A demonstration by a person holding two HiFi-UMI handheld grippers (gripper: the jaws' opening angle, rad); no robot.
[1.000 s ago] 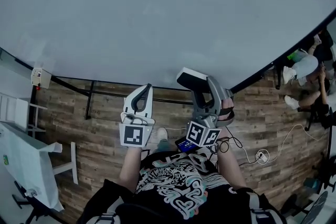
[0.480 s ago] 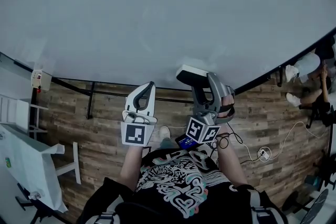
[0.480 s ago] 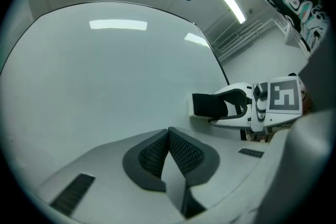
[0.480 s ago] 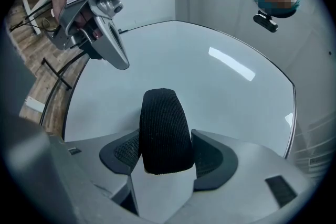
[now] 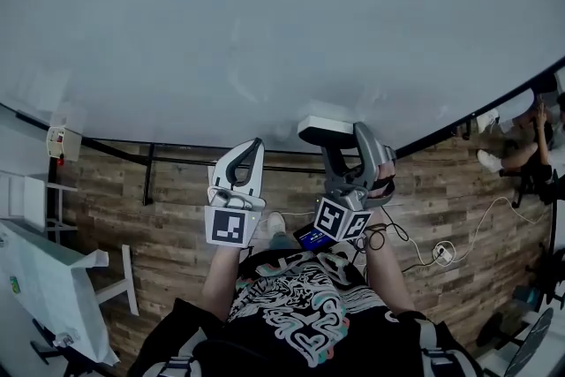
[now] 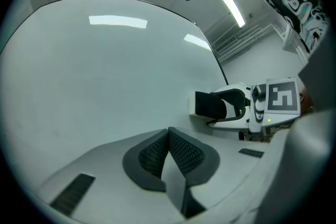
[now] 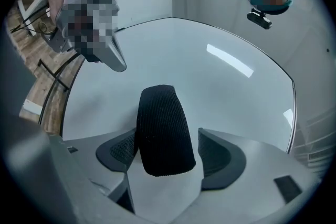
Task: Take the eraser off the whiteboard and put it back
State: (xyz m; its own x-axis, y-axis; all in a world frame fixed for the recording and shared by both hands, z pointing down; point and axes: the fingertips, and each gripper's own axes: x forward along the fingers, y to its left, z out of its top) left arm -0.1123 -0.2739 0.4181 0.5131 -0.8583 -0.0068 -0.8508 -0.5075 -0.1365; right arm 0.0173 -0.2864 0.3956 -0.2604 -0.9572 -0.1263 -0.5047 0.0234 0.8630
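Observation:
The eraser [image 5: 325, 130], a white block with a black felt face, lies against the whiteboard [image 5: 265, 31] near its lower edge. My right gripper [image 5: 340, 139] reaches level around it, and its jaws have just been opening. In the right gripper view the eraser [image 7: 163, 131] rests against the left pad, with a gap to the right pad [image 7: 223, 152]. My left gripper [image 5: 247, 156] hovers beside it on the left, shut and empty, its pads [image 6: 181, 152] meeting. From there the eraser [image 6: 207, 104] and the right gripper [image 6: 236, 107] show at the right.
The board's black stand bars [image 5: 150, 168] run below its lower edge over a wooden floor [image 5: 168, 225]. A white chair [image 5: 53, 278] stands at the left. Cables and a socket [image 5: 441, 256] lie on the floor at the right. People sit at the far right [image 5: 525, 141].
The right gripper has edged a little toward the whiteboard with the eraser between its jaws. The left gripper has hardly moved, and the head view has tilted slightly.

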